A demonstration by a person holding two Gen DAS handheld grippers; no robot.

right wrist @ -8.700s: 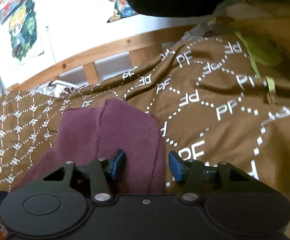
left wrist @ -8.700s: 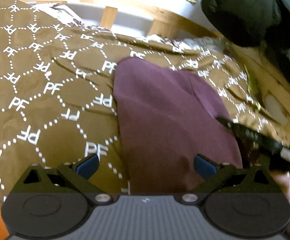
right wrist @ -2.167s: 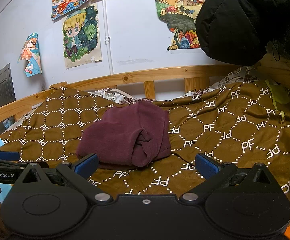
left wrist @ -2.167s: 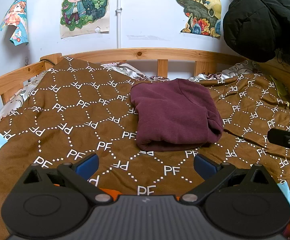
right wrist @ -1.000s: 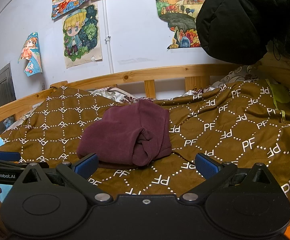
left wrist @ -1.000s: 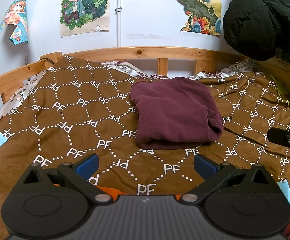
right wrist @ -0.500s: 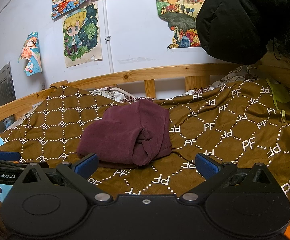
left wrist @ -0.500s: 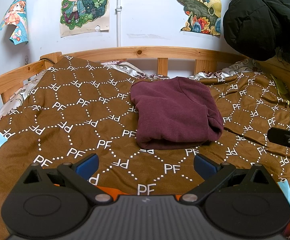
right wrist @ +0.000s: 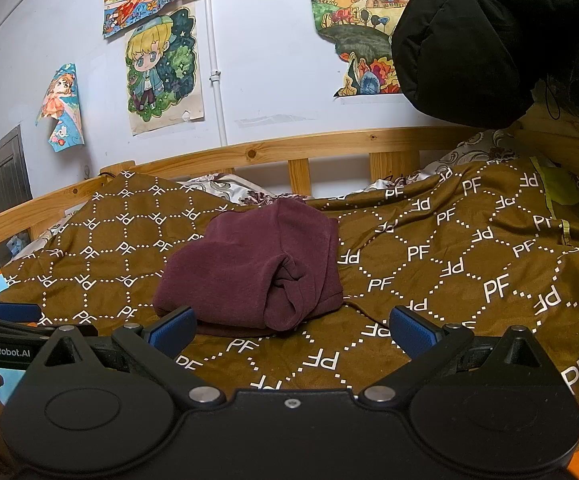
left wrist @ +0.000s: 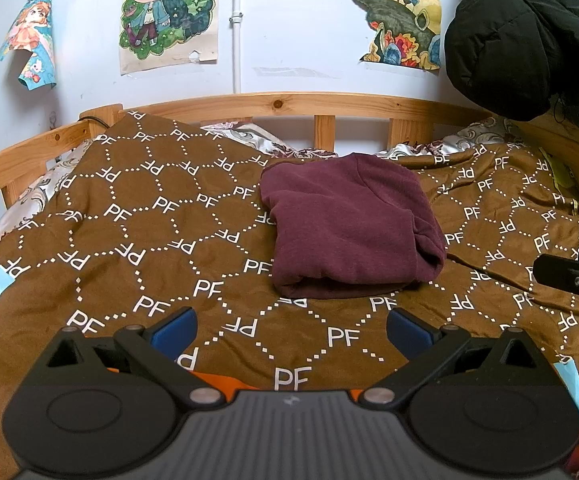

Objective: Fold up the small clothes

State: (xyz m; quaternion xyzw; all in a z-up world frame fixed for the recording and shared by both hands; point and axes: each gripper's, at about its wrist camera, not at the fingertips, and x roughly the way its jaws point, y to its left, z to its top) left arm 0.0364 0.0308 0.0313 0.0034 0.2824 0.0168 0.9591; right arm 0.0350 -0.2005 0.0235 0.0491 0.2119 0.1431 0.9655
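Observation:
A maroon garment (left wrist: 349,224) lies folded into a thick bundle in the middle of the brown "PF" patterned blanket (left wrist: 149,232). It also shows in the right wrist view (right wrist: 257,272). My left gripper (left wrist: 291,330) is open and empty, held back from the garment near the bed's front edge. My right gripper (right wrist: 291,330) is open and empty, also held back from the garment. The right gripper's tip shows at the right edge of the left wrist view (left wrist: 573,274). The left gripper shows at the left edge of the right wrist view (right wrist: 5,336).
A wooden bed rail (left wrist: 289,102) runs along the far side below a white wall with posters (left wrist: 169,16). A black puffy jacket (left wrist: 529,36) hangs at the upper right. A patterned pillow (left wrist: 249,138) lies by the rail.
Long ago both grippers were close over the garment; since then they have drawn back. Over the last second nothing has visibly moved.

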